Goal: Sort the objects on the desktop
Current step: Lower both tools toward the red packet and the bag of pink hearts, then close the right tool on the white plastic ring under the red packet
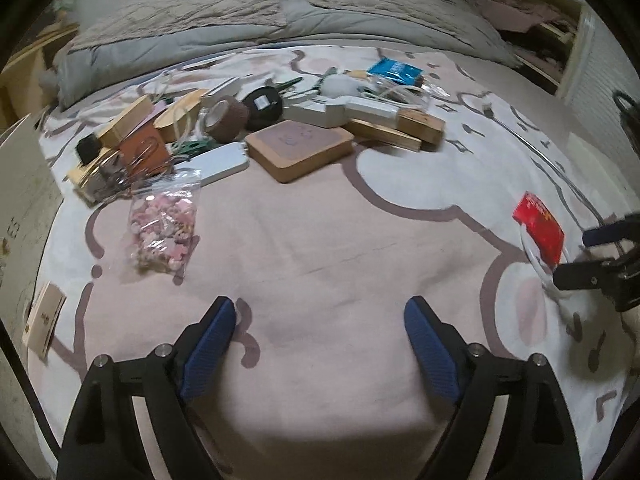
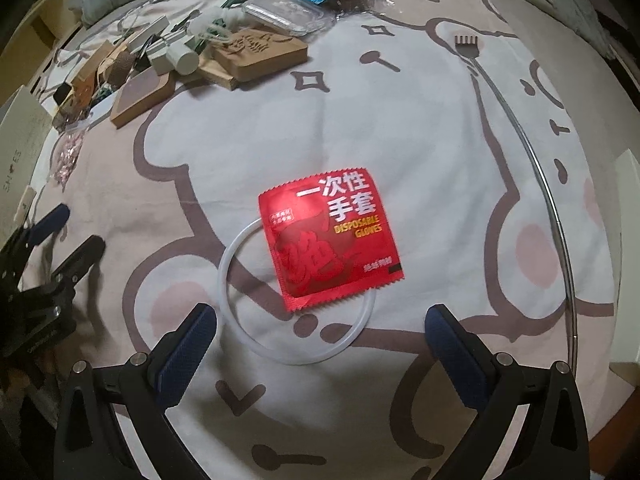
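Right wrist view: right gripper [image 2: 320,332] fingers spread wide, nothing between, hovering over red glove packet [image 2: 330,236] lying flat on patterned bedsheet [image 2: 440,128], packet overlapping white ring [image 2: 296,356]. Thin metal rod with comb end [image 2: 536,160] curving along the right side. Left gripper [image 1: 320,332] fingers also wide, empty, over bare sheet. Clutter pile beyond: bag of pink beads [image 1: 164,224], wooden coaster [image 1: 298,148] (dark inlay), brown tape roll [image 1: 226,118], white block [image 1: 216,164].

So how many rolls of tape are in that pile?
2. A brown roll stands on edge mid-pile, and a black roll sits right beside it, between the brown one and the white boxes. More could be buried under the clutter.
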Action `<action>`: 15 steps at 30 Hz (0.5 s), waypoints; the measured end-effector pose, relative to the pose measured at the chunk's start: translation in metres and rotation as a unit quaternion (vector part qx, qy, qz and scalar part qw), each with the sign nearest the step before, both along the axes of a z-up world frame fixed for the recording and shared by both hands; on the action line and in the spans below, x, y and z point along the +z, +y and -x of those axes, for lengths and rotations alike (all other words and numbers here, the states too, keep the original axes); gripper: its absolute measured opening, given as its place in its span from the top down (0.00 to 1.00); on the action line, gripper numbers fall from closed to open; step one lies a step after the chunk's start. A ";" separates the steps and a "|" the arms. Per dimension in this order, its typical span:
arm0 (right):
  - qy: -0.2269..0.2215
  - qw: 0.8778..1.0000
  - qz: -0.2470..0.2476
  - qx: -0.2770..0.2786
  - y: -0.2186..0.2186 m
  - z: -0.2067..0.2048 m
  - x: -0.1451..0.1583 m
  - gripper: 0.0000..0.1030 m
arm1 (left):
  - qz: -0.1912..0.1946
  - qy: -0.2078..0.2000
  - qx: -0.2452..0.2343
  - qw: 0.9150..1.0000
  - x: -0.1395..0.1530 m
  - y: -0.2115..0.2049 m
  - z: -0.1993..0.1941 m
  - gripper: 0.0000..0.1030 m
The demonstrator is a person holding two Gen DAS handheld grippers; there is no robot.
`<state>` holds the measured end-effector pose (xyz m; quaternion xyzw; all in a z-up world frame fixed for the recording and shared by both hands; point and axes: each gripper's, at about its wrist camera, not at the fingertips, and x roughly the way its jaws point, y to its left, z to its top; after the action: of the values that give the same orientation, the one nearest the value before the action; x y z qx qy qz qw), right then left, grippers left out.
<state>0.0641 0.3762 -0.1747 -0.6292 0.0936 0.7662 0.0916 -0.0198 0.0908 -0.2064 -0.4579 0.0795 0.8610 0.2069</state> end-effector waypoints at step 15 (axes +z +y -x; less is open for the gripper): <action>0.003 1.000 0.006 -0.010 0.033 0.009 0.004 0.00 | 0.008 0.006 0.145 0.989 0.005 -0.049 0.037 0.04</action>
<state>0.0546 0.4094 -0.1708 -0.6263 0.1046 0.7666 0.0950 -0.0572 0.0419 -0.2011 -0.4609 0.0205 0.8840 0.0759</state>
